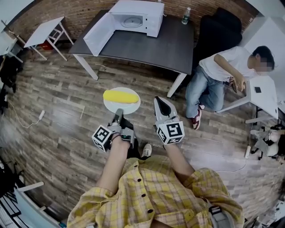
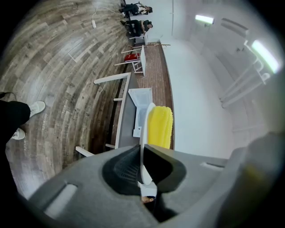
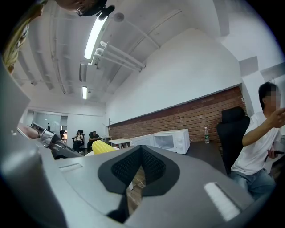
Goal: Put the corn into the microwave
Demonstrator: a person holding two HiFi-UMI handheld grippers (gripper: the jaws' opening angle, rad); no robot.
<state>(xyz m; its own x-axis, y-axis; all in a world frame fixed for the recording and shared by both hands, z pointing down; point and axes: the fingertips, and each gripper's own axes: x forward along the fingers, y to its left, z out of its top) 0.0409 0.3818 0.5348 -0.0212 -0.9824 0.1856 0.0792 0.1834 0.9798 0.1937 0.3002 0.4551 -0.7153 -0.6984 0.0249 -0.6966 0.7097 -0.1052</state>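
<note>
**Corn picked up, not yet loaded**

My left tool is clamped on the near rim of the plate carrying the corn. My right tool is pressed together, empty. The microwave stands open on the far desk, so the approach and loading remain.

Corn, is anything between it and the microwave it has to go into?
Nothing visible blocks it. The corn sits on a plate gripped by the left hand-held gripper, and the microwave on the table ahead has its door open.
</note>
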